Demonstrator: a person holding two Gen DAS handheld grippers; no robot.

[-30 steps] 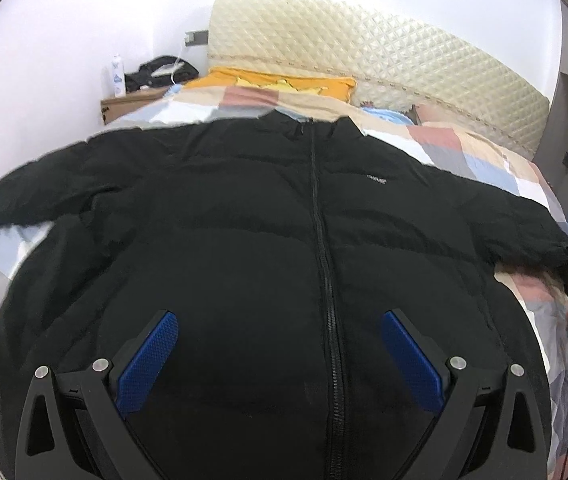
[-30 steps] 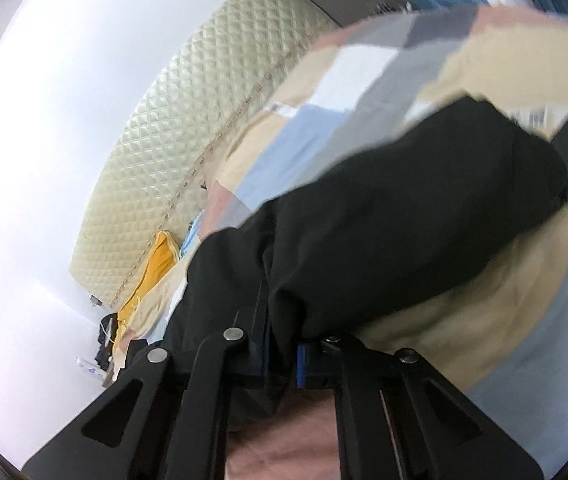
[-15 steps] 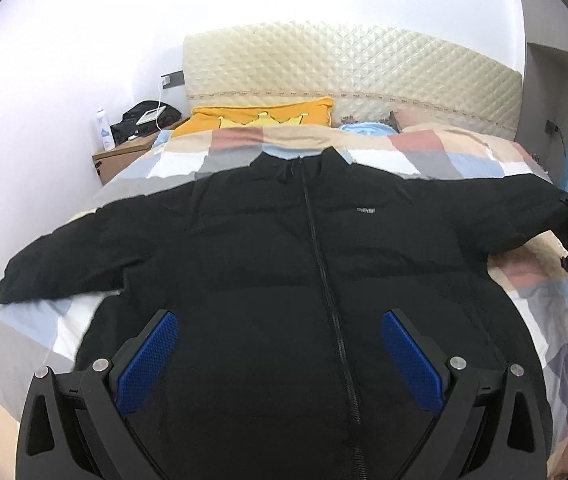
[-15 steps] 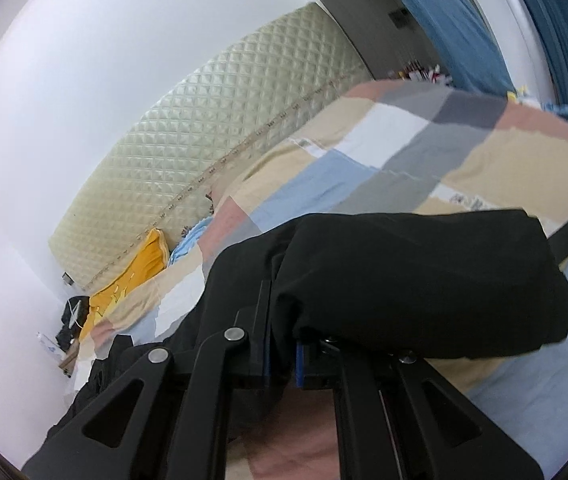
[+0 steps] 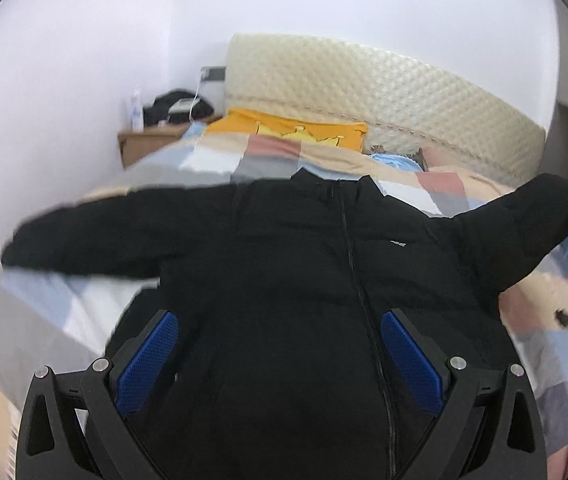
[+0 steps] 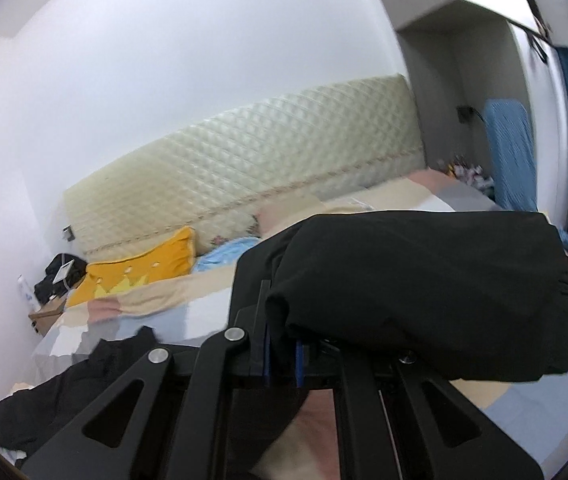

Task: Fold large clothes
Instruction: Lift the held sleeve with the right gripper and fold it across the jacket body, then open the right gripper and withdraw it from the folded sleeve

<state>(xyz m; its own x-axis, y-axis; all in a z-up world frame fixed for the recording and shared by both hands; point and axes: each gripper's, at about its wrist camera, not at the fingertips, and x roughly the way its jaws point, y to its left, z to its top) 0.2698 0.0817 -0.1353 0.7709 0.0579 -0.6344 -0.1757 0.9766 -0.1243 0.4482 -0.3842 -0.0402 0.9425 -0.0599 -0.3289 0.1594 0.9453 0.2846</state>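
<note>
The fingers of the left gripper stand wide apart with nothing between their blue pads, poised over the lower front of the black jacket. The fingers of the right gripper are pressed together on the jacket's sleeve, which bulges out over them and hangs to the right. The jacket lies face up on the bed, zipped, collar toward the headboard, one sleeve stretched out flat to the left and the other lifted off the checked bedcover at the right edge of the left wrist view. A yellow pillow leans at the head of the bed, and a nightstand with a bottle stands in the corner.
</note>
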